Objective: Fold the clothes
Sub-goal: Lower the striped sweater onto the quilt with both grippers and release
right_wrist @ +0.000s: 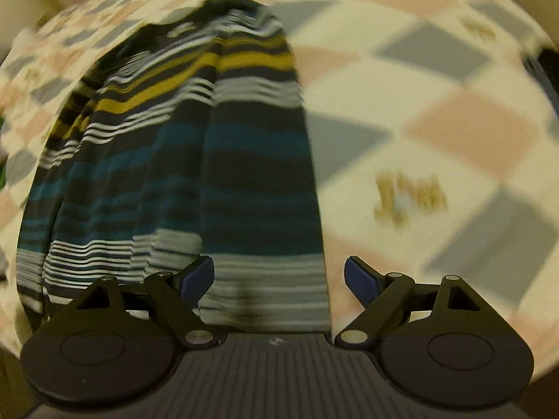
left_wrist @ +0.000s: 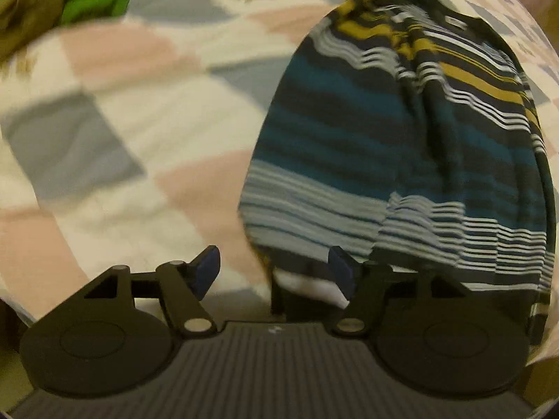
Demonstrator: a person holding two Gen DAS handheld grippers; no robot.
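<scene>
Our left gripper has its jaws apart with nothing pinched between the blue pads; the near hem of the striped garment lies just ahead of the right-hand pad, and a bit of its white edge shows in the gap, but neither pad presses on it. Our right gripper likewise stands with its jaws wide apart, and the lower right corner of the striped garment sits between them without being clamped. The garment itself is a long folded strip, banded in dark navy, teal, mustard yellow and thin white and grey lines, with soft lengthwise creases, and it runs away from both grippers across the bed. Under it we see a bedcover printed with a slanted patchwork of pink, grey and cream squares, some cream squares carrying a small golden motif; the same bedcover fills most of the right wrist view and looks smooth, with only gentle wrinkles. In the far left corner of the left wrist view a second bundle of cloth, bright green and dull olive, rests on the bedcover well apart from the striped piece; it is too blurred for us to tell what it is. At the edges of the views we make out pale, plain surfaces beyond the bed, a dark shape at the far right of the right wrist view, and little else of the room. Both pictures are smeared by motion.
</scene>
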